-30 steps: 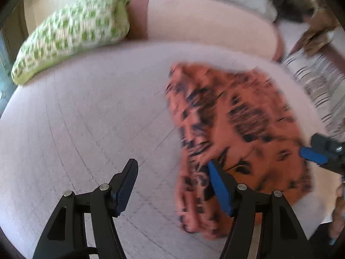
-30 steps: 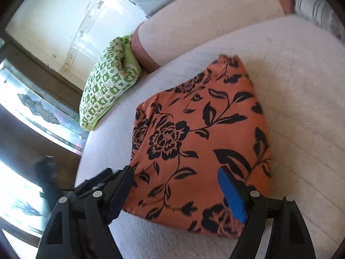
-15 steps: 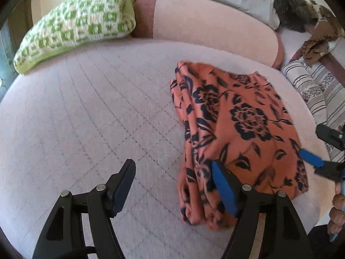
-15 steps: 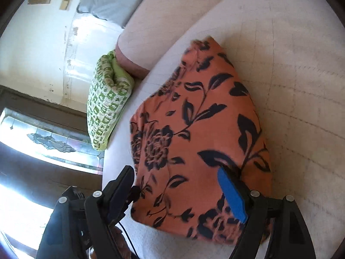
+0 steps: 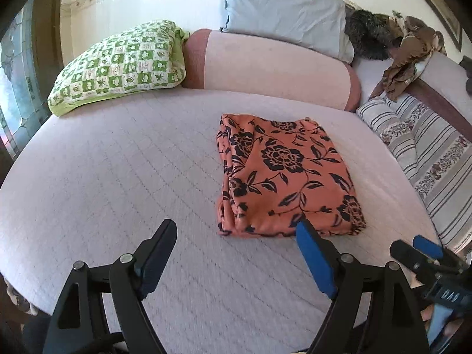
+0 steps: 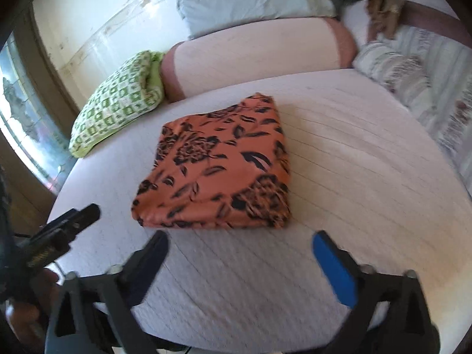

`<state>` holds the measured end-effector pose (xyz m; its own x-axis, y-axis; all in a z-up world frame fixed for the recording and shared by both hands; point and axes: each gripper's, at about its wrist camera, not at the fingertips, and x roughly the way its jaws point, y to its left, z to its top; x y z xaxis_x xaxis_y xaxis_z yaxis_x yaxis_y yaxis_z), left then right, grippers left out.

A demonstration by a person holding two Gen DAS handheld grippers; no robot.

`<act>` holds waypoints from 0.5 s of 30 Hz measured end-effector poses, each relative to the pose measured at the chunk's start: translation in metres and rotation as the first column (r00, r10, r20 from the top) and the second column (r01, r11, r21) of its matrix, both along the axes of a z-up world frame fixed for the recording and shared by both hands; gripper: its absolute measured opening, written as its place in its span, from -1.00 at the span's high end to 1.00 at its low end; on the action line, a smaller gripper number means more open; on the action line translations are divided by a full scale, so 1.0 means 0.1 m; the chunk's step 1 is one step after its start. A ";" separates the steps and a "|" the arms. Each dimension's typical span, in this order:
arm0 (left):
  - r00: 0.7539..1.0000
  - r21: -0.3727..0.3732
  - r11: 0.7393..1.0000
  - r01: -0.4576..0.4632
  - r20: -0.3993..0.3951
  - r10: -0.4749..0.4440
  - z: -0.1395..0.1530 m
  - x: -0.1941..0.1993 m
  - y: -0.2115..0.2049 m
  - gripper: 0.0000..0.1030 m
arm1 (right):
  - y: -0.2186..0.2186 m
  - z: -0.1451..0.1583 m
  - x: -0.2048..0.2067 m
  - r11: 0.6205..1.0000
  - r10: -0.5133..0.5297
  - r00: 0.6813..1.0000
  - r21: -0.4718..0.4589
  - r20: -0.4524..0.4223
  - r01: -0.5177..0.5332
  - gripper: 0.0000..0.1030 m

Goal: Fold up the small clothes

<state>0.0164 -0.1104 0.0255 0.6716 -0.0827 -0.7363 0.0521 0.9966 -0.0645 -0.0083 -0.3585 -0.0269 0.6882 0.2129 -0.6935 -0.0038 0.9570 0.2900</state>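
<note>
L to R: green-check pillow [image 5: 118, 65] sits at far left edge of the bed [image 5: 103, 177], pink bolster [image 5: 274, 67] and grey-blue pillow [image 5: 283, 8] behind, striped cushion [image 5: 424, 147] on the right.

Left gripper [image 5: 236, 253] has pulled back since 1 s ago: then its blue pad was on the cloth's near edge, now both fingers hang spread wide over bare quilt, nothing between them, just short of the bundle.

Orange floral garment [image 5: 283, 174] lies as a compact rectangle right of bed centre, stacked layers showing along its left edge, flat, no loose ends sticking out. It hasn't shifted w/ the retreat.

Right gripper [image 6: 239, 256] has also backed off: 0.5 s ago it was over the cloth's near corner, now it's clear of it, fingers released and wide apart, empty. View is a bit blurred.

Both tools off the cloth + tidy rectangle → prob. this piece is done; no other garment to fold is clearly visible, though a brown heap [image 5: 410, 47] sits far right at the back
</note>
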 end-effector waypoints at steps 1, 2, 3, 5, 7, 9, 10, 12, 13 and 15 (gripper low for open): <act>1.000 0.009 1.000 0.003 0.004 -0.003 0.03 -0.04 -0.02 -0.65 | 0.00 0.01 -0.05 1.000 -0.007 1.000 -0.015 0.009 0.007 -1.00; 1.000 0.021 1.000 0.004 0.006 -0.004 0.05 -0.08 -0.02 -0.67 | 0.01 0.03 -0.08 0.999 -0.010 1.000 -0.030 0.015 0.011 -1.00; 1.000 0.031 1.000 0.001 0.009 -0.001 0.08 -0.11 -0.03 -0.67 | 0.03 0.05 -0.11 0.999 -0.010 1.000 -0.047 0.020 0.011 -1.00; 1.000 0.042 0.999 -0.005 0.020 0.005 0.12 -0.16 -0.04 -0.67 | 0.08 0.13 -0.14 0.996 -0.003 0.999 -0.084 0.046 0.007 -1.00; 1.000 0.059 0.998 -0.018 0.020 0.016 0.15 -0.20 -0.06 -0.67 | 0.10 0.20 -0.14 0.994 0.005 0.998 -0.106 0.066 0.002 -1.00; 1.000 0.069 0.997 -0.019 0.018 0.018 0.15 -0.22 -0.07 -0.68 | 0.13 0.28 -0.16 0.992 0.010 0.996 -0.123 0.091 0.001 -1.00; 1.000 0.076 0.997 -0.020 0.019 0.019 0.15 -0.23 -0.08 -0.68 | 0.15 0.31 -0.17 0.991 0.021 0.995 -0.137 0.099 -0.007 -1.00; 1.000 0.090 0.996 -0.021 0.014 0.020 0.15 -0.25 -0.10 -0.68 | 0.19 0.31 -0.17 0.987 0.037 0.994 -0.158 0.100 -0.021 -1.00; 1.000 0.095 0.995 -0.020 0.011 0.019 0.15 -0.26 -0.10 -0.68 | 0.21 0.31 -0.18 0.985 0.041 0.994 -0.169 0.098 -0.024 -1.00; 1.000 0.106 0.994 -0.024 0.016 0.022 0.15 -0.29 -0.10 -0.68 | 0.23 0.29 -0.19 0.984 0.046 0.995 -0.173 0.091 -0.030 -1.00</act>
<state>-0.0125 -0.1207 0.0410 0.6830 0.0106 -0.7303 0.0293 0.9987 0.0419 -0.0271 -0.3353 0.0016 0.7459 0.1239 -0.6545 -0.0607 0.9911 0.1184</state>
